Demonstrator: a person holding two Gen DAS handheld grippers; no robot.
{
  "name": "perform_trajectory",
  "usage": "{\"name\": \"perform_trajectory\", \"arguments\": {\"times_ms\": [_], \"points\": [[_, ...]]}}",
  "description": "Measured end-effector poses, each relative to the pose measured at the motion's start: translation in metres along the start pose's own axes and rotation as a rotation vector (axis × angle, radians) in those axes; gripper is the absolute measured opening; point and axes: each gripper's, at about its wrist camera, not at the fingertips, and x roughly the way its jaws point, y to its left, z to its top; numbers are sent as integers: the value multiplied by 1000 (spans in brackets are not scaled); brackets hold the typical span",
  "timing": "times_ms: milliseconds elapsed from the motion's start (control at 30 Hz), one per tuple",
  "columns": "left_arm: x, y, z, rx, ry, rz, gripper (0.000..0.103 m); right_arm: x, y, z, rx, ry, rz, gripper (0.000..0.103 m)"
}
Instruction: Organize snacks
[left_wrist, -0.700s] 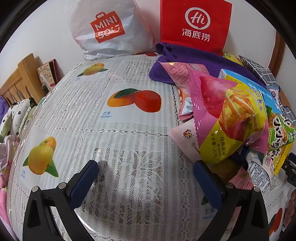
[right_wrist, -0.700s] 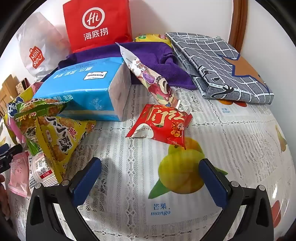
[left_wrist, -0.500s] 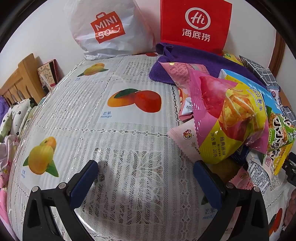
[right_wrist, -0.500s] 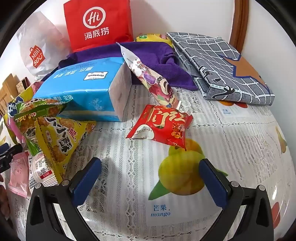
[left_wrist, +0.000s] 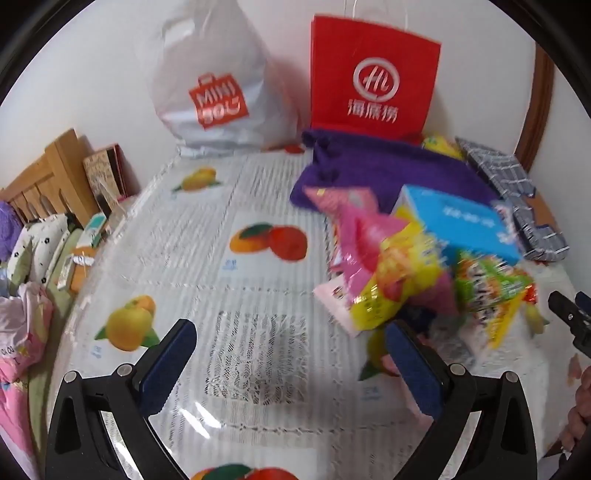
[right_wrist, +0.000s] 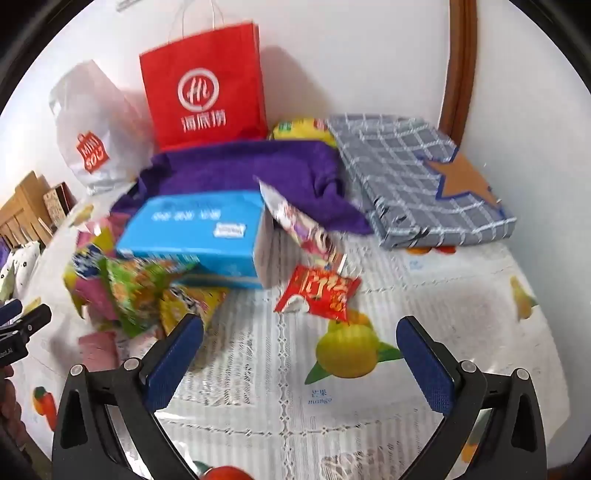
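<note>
A heap of snack packets lies on the fruit-print tablecloth (left_wrist: 258, 288): a pink and yellow bag (left_wrist: 384, 284), a green and yellow bag (left_wrist: 491, 295) and small pink sachets. My left gripper (left_wrist: 288, 350) hangs open above bare cloth, left of the heap, nothing between its fingers. In the right wrist view a red packet (right_wrist: 319, 295) and a long purple-patterned packet (right_wrist: 303, 229) lie beside a blue tissue pack (right_wrist: 199, 236). My right gripper (right_wrist: 301, 347) stands open above the cloth, just in front of the red packet. The same heap (right_wrist: 136, 291) is at its left.
A white shopping bag (left_wrist: 218, 88) and a red paper bag (left_wrist: 373, 81) stand against the back wall. A purple towel (right_wrist: 251, 173) and a folded checked cloth (right_wrist: 417, 184) lie behind the snacks. A wooden bed frame (left_wrist: 48, 177) and bedding sit off the table's left edge.
Both grippers have pulled back and risen, so the bags and the wall show fuller and the snacks look smaller and farther. The jaws stay wide apart. Nothing on the table has shifted.
</note>
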Motion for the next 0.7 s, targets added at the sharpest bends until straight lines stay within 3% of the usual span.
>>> {"name": "perform_trajectory", "arguments": {"times_ms": [333, 700], "points": [[-66, -16, 8, 9, -113, -69, 103, -73, -4, 9, -11, -88, -3, 103], [-110, -35, 6, 22, -184, -108, 103, -117, -7, 8, -4, -152, 11, 103]]}}
